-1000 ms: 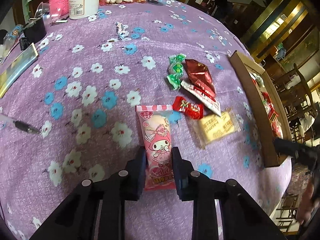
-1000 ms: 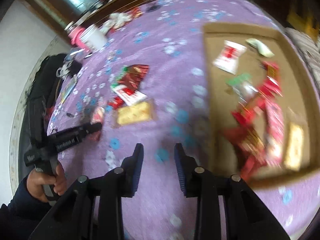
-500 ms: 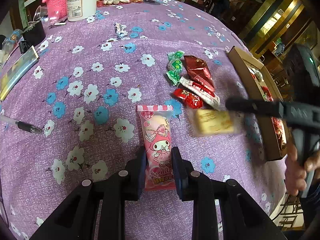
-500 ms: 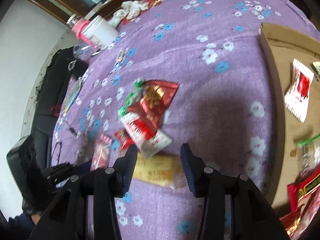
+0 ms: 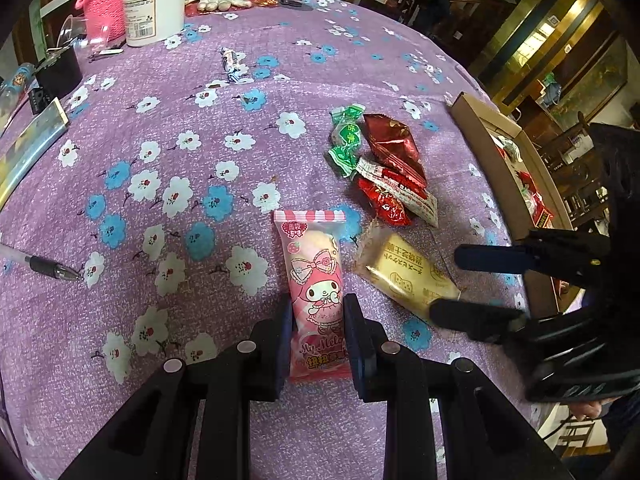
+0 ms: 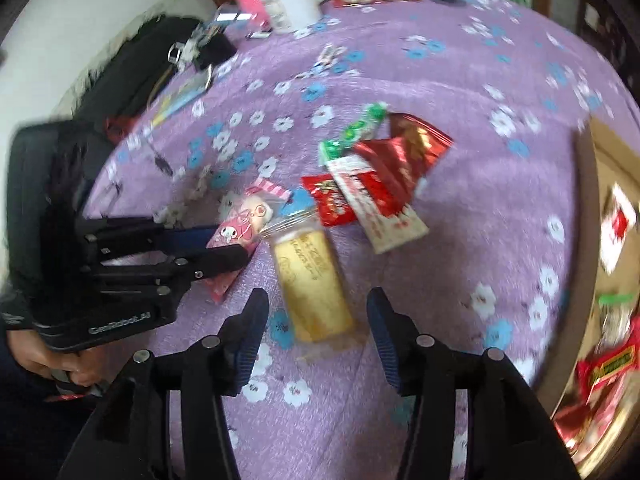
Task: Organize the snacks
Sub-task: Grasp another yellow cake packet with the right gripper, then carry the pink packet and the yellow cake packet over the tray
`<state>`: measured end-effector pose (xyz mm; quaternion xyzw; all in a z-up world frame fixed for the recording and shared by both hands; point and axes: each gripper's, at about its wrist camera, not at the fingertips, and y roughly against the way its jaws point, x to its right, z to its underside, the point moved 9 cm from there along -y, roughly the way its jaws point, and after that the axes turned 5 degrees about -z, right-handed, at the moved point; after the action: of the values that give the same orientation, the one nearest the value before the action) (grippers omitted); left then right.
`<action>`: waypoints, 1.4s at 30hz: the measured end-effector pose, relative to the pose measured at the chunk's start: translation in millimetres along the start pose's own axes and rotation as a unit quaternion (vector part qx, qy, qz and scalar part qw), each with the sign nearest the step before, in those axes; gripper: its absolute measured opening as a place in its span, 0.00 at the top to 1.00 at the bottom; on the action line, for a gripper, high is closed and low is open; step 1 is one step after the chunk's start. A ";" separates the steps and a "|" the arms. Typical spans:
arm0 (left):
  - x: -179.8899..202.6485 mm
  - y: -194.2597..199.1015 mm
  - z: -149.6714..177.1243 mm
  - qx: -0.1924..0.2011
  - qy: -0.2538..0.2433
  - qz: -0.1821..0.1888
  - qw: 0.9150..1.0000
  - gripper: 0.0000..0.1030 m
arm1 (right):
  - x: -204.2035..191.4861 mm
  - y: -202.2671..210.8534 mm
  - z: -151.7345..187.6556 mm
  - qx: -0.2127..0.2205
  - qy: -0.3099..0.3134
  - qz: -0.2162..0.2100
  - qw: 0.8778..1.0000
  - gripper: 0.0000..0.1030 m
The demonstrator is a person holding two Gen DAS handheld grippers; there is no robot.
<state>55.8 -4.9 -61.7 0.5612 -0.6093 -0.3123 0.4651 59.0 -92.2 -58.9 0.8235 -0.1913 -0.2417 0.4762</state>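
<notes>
Left gripper [image 5: 317, 326] clamped on lower end of pink cartoon-print snack packet [image 5: 316, 280], packet flat on purple floral tablecloth [image 5: 160, 184]. Right gripper [image 6: 316, 332] jaws opening, straddling clear-wrapped yellow cake bar [image 6: 310, 280], pads not touching. Red foil snack pile [image 6: 384, 176] at 12 o'clock from bar. Cardboard tray [image 6: 592, 168] at 3 o'clock, holding snacks.
</notes>
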 end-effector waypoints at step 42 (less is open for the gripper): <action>104.3 35.3 6.7 0.027 -0.091 0.079 0.992 0.77 | 48.3 97.6 87.4 0.133 -0.211 0.017 0.968 0.67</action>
<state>42.2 -101.3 -9.7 0.4928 -0.6997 -0.3074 0.4160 39.2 -225.3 -21.3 0.8063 -0.3319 -0.3748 0.3151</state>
